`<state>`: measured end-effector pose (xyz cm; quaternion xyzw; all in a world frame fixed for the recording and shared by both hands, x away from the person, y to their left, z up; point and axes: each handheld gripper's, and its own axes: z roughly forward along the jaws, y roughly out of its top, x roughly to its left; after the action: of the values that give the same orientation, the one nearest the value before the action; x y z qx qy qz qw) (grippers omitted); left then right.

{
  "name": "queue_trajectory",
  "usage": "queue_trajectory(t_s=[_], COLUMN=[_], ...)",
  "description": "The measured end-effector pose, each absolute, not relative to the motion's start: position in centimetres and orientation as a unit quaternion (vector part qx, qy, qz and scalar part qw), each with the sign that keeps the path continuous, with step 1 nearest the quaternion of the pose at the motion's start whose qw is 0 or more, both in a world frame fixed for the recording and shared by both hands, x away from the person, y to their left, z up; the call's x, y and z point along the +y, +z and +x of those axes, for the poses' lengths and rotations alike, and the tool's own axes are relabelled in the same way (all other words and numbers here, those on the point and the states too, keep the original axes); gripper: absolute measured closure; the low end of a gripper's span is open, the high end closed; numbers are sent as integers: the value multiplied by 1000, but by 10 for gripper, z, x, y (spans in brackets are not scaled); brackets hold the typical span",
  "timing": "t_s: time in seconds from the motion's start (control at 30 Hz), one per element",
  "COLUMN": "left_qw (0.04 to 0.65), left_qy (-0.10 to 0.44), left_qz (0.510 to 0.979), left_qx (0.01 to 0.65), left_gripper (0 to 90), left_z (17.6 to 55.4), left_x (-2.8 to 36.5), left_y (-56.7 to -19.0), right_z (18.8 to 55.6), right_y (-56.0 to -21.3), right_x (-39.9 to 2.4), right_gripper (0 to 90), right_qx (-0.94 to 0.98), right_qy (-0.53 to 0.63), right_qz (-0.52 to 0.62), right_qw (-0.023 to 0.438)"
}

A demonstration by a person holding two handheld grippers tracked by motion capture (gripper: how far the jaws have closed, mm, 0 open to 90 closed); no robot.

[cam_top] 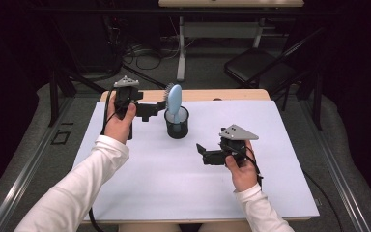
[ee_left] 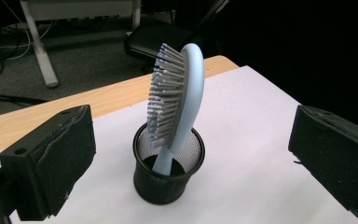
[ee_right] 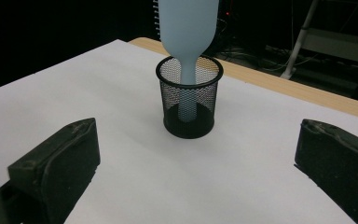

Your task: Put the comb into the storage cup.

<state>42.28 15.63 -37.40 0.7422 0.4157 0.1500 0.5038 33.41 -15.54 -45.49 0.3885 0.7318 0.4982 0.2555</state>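
Note:
A light blue hairbrush stands handle-down in a black mesh cup at the back middle of the white table top. My left gripper is just left of the cup, open, its jaws pointing at it. In the left gripper view the brush leans in the cup, bristles to the left, with the open gripper apart from both. My right gripper hovers open to the cup's front right. The right gripper view shows the cup and the brush's back ahead of the open gripper.
The white sheet covers a wooden table whose bare edge shows at the back. Beyond it stand a dark folding chair and a desk leg with cables on the floor. White surface lies bare in front of the cup.

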Motion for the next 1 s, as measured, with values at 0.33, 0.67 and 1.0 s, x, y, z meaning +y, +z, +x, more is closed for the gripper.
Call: queue_trajectory(t_s=[0.33,0.67,1.0], left_qw=[507,517,517], left_qy=[145,127,133], left_qz=[743,736,739], left_qx=[412,420,412], left_gripper=[4,4,4], left_z=[400,377,355], left_x=[184,205,221], left_y=[-376,-388,-414], right_z=[326,320,310], right_y=[-443,-442,-447], right_x=[-159,-173,-196], right_gripper=[0,0,0], right_qx=[735,726,717], right_qy=[491,492,484], right_qz=[383,400,420], right_qw=[269,266,274])
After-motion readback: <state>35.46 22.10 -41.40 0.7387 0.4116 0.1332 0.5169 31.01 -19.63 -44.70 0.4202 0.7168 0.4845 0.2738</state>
